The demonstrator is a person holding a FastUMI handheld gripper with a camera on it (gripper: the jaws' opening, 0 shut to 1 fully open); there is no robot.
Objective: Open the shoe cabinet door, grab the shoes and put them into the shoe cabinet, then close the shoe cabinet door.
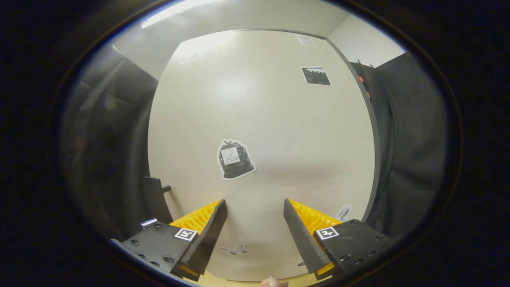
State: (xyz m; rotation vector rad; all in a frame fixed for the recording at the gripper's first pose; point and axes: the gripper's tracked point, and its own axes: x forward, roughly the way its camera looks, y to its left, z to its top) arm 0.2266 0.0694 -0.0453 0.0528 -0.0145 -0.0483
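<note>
Plainly the claw stands wide, its two fingers well apart and nothing between them, facing a broad pale panel that I take to be the shoe cabinet door. That door lies flat across the view just ahead of the fingers and beyond them, and it looks closed; no gap into the cabinet shows along its dark right edge. Several stickers sit on its face: a dark bag-shaped sticker at about eleven o'clock from the gap between the fingers, a dark rectangular sticker far off at one o'clock, and a small pale butterfly sticker low between the fingers. A dark handle juts from the door's left edge, at about nine o'clock from the left finger and just beside it, not touching. The right finger is apart from everything too. As to progress, this could be the very start, with the door not yet opened, or the end, with shoes already stowed and the door shut; the fisheye gives too little to say which. If it is the start, the whole job is left: pull the handle, fetch the shoes, place them inside, and shut the door.
</note>
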